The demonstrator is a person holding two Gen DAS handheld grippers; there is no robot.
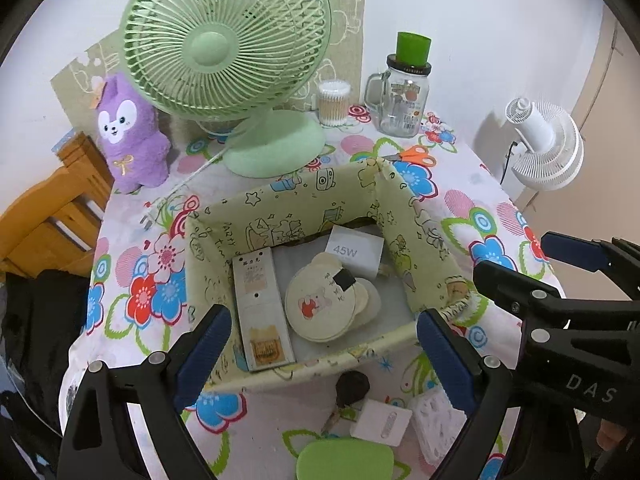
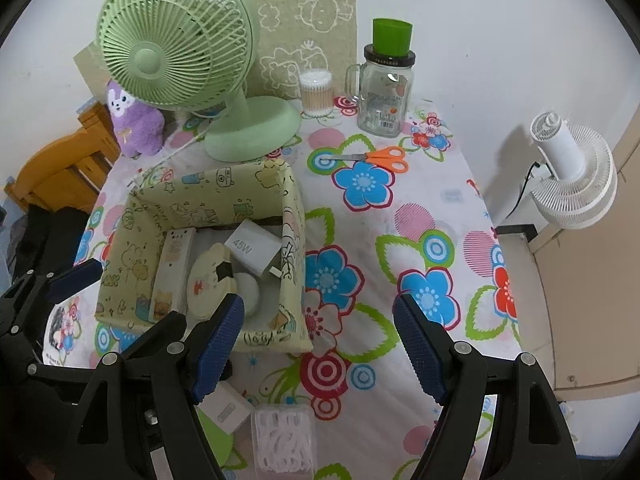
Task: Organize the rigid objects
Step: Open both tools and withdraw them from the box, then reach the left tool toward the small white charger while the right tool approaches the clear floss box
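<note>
Above the near rim of the fabric storage box (image 1: 280, 200), the left gripper (image 1: 324, 356) has its jaws spread wide with nothing between them; the right gripper (image 2: 320, 344), just to its right over bare floral surface (image 2: 400, 240), also stands spread and empty.

Step in hand, as judged: between picks. Box already holds a long carton (image 1: 260, 308), a round bear-eared mirror (image 1: 320, 304) and a 45W charger (image 1: 354, 252).

Still loose near the box's near wall: a black key (image 1: 348, 392), a small white box (image 1: 380, 420), a clear case of white pieces (image 2: 286, 440) and a green pad (image 1: 344, 460). Orange scissors (image 2: 376, 158) lie far right.

Next move likely calls for dipping one gripper to a near item, probably the key. Both grippers tilt steeply downward.
</note>
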